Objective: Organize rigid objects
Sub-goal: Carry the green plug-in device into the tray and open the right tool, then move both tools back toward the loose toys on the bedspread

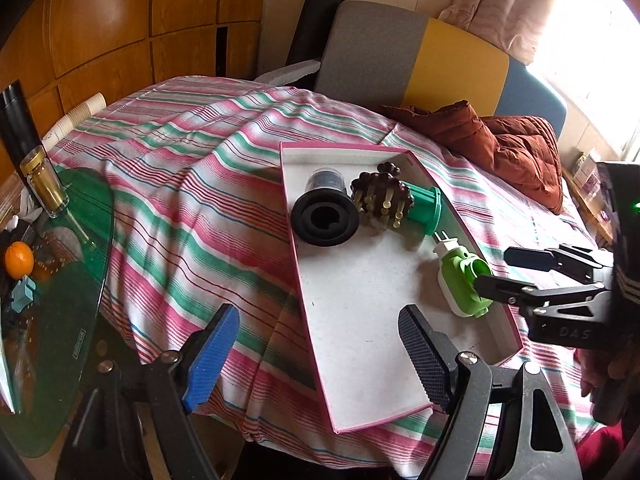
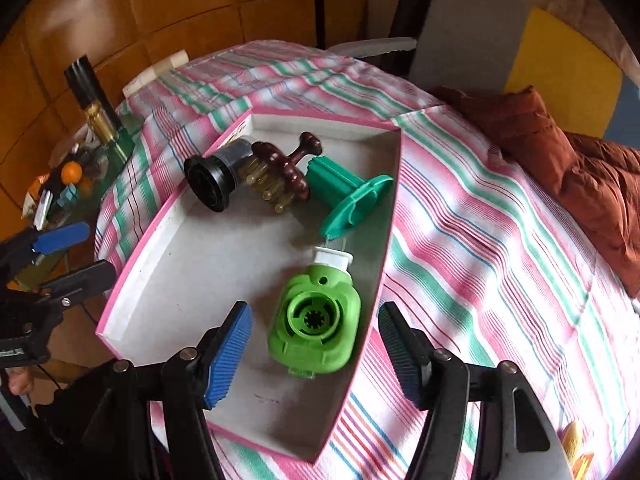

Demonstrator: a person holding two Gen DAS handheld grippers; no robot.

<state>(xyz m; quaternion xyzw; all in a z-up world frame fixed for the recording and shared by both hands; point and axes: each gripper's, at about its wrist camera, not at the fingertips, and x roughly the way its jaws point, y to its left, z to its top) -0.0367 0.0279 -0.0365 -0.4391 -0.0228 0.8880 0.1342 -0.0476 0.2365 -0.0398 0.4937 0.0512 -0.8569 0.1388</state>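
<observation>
While both jaws sit spread wide with nothing between them, most of the stuff is already in the tray.

Far left, the left wrist view catches a green glass side table with a gold-lidded glass bottle, an orange and a stack of paper cups behind it. The right wrist view shows that corner too, just tiny and blurry.

Next over, the left gripper hangs above the striped tablecloth and the near left edge of the pink-rimmed white tray. In the other camera you see that gripper from the side, off the tray's left rim.

Inside the tray, across the far end: a black funnel-shaped cup lying on its side, touching a dark brown knobby massager with yellowish pegs, then a teal flanged spool. Only the right wrist view shows the massager's handle knob poking up.

Closer in, by the right wall, lies a lime green plug-in device with its white prong end just beside the spool's flange. The right gripper hovers straddling it, fingers either side, not touching as far as I can see. From the left camera that gripper looks like one finger overlaps the device, so contact is hard to call there.

Far right, a rust-coloured puffy jacket is bunched on the cloth.
</observation>
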